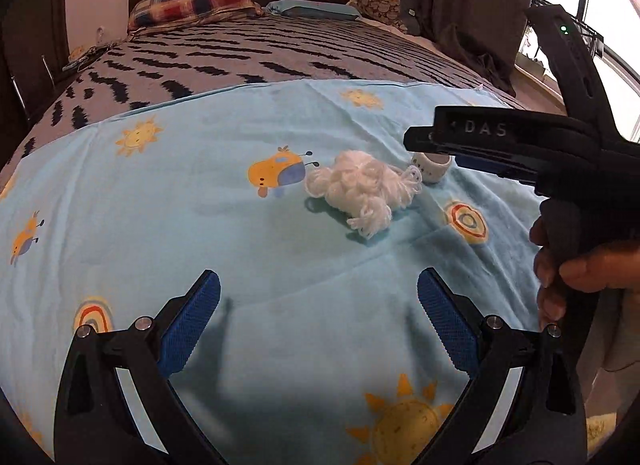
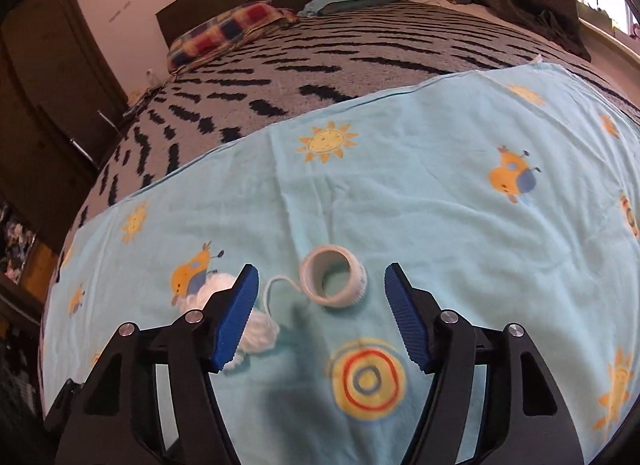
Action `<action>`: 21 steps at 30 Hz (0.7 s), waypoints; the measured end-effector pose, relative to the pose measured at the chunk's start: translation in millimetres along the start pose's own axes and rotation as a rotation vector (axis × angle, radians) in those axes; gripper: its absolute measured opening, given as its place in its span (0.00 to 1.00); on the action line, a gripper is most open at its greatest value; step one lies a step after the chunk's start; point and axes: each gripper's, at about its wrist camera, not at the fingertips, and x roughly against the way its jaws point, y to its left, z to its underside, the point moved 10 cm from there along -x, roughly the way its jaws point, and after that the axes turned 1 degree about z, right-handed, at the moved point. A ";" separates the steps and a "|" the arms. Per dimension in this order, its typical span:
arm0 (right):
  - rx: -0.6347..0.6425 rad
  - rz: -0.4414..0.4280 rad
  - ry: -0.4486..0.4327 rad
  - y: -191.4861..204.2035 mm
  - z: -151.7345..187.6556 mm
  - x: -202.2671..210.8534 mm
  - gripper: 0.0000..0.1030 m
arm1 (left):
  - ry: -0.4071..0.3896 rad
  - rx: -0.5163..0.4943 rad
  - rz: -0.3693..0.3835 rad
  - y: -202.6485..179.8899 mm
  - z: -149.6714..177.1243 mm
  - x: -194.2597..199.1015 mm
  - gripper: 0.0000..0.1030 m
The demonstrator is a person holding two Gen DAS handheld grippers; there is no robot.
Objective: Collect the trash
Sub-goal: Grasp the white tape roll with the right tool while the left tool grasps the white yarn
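1. The large bed with a grey spread marked by black wavy dashes [image 1: 248, 61] fills both views, its dark headboard at twelve o'clock. Across its near end lies a pale blue cotton sheet printed with suns and cartoon animals [image 1: 200, 233], and the trash rests on that sheet.

2. The tangled clump of loose white yarn [image 1: 360, 193] lies near the middle of the sheet. From the left gripper [image 1: 318, 293] it sits at about one o'clock, well ahead of the tips. From the right gripper [image 2: 320, 289] it lies at nine o'clock, partly hidden behind the left-hand blue pad, with a single strand looping out toward the small ring.

3. The small white plastic ring, like an emptied tape roll [image 2: 334, 281], lies tilted on the sheet, its hole facing toward the right wrist camera. Being round, it has no long axis to line up with. It sits in the gap between the right gripper's two blue ribbed pads [image 2: 240, 313], a little nearer the left-hand one, and touches neither.

4. The right gripper is released and part open, with nothing grasped. The left gripper is spread wide over bare sheet and holds nothing.

5. The right hand is by far the nearer to the ring. The ring seems the likely first pick: the jaws need to reach slightly further forward and down before closing, without snagging the yarn strand at nine o'clock.
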 end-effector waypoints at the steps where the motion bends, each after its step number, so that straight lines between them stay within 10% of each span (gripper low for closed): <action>1: 0.017 0.024 0.013 0.4 1.4 -6.0 0.60 | 0.002 -0.001 0.000 0.0 -1.0 -2.2 0.91; 5: 0.015 0.080 0.031 -11.5 6.5 -14.2 0.34 | 0.001 -0.019 -0.010 -2.3 -6.4 -10.9 0.91; 21: 0.002 0.070 -0.065 -73.1 -1.9 62.6 0.33 | 0.014 0.028 -0.029 -23.9 -49.4 -65.5 0.83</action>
